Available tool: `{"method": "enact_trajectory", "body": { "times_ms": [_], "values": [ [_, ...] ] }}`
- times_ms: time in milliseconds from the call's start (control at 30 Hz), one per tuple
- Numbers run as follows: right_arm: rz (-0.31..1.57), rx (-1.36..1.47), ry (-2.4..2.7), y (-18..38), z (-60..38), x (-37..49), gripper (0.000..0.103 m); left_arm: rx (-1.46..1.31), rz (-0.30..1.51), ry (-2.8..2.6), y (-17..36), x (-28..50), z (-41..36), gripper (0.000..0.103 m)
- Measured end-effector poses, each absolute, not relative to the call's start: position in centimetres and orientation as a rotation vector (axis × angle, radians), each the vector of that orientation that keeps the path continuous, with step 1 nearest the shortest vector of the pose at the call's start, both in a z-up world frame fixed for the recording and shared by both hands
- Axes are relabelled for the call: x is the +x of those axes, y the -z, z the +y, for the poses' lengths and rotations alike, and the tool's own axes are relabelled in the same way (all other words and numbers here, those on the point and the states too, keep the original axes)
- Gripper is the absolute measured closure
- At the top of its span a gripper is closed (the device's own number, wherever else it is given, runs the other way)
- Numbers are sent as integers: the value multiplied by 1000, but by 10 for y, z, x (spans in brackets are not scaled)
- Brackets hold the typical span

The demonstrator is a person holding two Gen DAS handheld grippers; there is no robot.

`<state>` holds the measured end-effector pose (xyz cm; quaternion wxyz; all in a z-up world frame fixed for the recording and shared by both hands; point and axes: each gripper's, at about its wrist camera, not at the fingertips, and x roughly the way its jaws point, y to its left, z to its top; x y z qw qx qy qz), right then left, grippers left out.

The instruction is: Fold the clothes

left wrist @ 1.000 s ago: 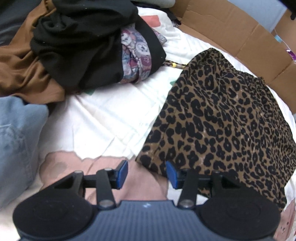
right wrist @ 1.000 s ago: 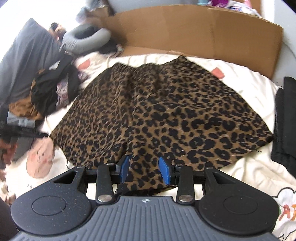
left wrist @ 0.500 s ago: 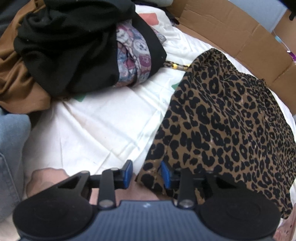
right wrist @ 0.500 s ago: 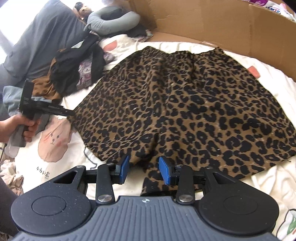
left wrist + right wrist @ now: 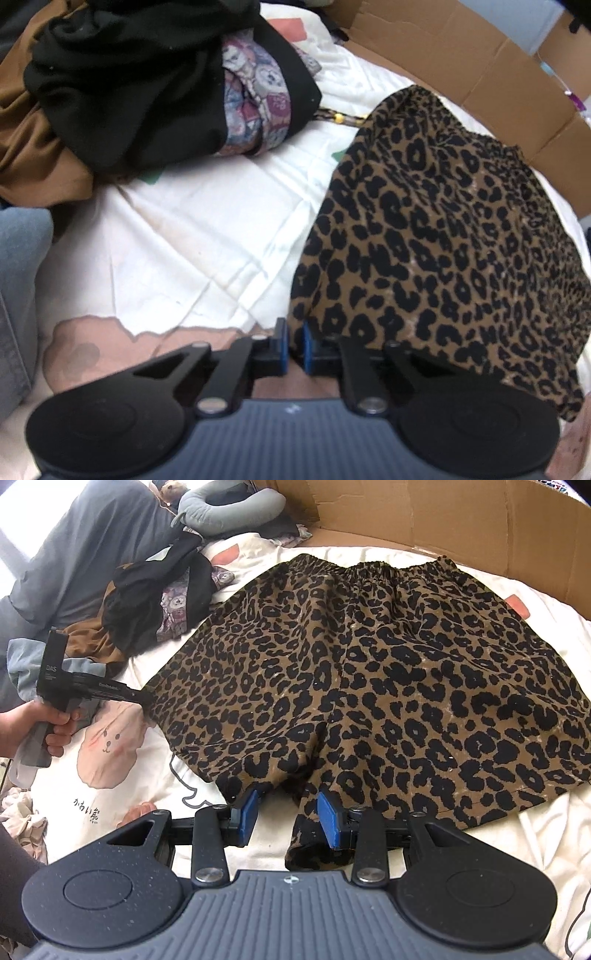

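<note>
Fingers (image 5: 281, 341) closing on leopard shorts (image 5: 443, 251)

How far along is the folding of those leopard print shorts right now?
Done: the leopard shorts lie spread flat on the white bedding. In hand: the left tongs are closing on the shorts' corner; the right tongs stand open at the crotch hem. Left: no fold made yet, and the clothes pile waits untouched.

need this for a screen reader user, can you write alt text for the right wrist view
Leopard-print shorts lie spread flat on a white cartoon-print sheet, the right gripper open at the crotch hem. At left, a hand holds the left gripper at the shorts' corner, its jaws closing on it.
</note>
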<state>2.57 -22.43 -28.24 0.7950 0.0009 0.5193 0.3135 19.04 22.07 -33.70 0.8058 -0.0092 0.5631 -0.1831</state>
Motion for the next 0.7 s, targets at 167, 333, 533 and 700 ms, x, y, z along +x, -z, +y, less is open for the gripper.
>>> {"method": "enact_trajectory", "body": {
  "times_ms": [167,333,533,700],
  "values": [
    [1128,7,-706,289,-216,23,60,-20,1194,400,323,190,220,99],
    [1160,-7,-755,298,-206,21,58,-3,1173,392,307,196,222,99],
    [1183,-39,-813,315,-190,16,57,9,1145,380,290,202,221,99],
    [1190,-64,-822,326,-173,14,56,10,1132,381,280,211,216,99]
  ]
}}
